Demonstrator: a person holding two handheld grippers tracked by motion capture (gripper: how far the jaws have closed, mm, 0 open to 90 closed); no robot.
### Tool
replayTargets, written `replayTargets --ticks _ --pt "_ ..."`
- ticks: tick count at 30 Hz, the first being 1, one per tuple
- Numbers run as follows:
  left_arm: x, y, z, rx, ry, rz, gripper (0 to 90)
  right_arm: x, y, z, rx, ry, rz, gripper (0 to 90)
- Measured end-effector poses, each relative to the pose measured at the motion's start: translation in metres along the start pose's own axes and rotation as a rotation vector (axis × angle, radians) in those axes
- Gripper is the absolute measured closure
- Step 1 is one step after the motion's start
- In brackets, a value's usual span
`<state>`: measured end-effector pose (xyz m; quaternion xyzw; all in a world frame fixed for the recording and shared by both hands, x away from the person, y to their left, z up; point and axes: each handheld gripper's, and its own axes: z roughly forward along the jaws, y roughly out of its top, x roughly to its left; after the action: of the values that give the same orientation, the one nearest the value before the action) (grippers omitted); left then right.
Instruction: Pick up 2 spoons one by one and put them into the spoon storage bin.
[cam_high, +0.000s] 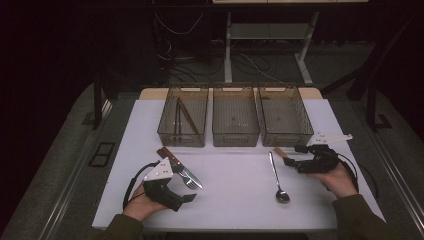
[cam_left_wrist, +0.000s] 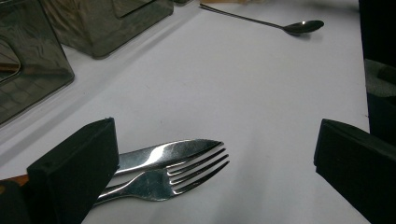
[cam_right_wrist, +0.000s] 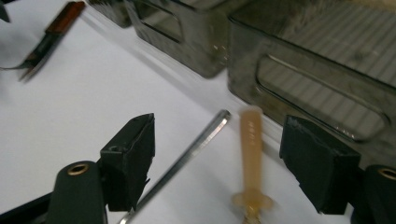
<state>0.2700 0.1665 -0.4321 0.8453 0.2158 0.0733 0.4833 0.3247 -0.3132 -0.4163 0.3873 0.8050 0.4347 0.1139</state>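
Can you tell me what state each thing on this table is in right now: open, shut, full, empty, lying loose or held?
Left gripper: open, holds nothing.
Right gripper: open, astride two handles.
Left bin: holds a few sticks.
Middle bin: empty.
Right bin: empty.
Knife: flat on table, loose.
Fork: flat beside knife, loose.
Spoon: flat on table, loose.
Amber handle: between the right jaws, not gripped.

steel spoon and wooden-handled utensil, flat on table

tool: jaws wide apart | knife and fork between, untouched | spoon far off
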Motion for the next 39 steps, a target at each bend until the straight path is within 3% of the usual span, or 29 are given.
replayTargets --ticks 3,10,21,39 --pt "-0.001 0.0 0.001 0.003 -0.001 0.0 0.0 -0.007 -0.003 0.004 0.03 -0.026 0.001 26.9" --pt "-0.001 0.0 0.001 0.003 -0.001 -0.001 0.0 -0.014 -0.006 0.012 0.083 -0.031 0.033 27.4" --pt "-0.002 0.0 0.003 0.01 -0.004 0.001 0.0 -0.021 -0.006 0.028 0.1 -0.045 0.039 42.8" --pt "-0.002 0.0 0.003 0.015 -0.003 -0.003 0.0 -0.021 0.005 0.058 0.163 -0.043 -0.027 60.6"
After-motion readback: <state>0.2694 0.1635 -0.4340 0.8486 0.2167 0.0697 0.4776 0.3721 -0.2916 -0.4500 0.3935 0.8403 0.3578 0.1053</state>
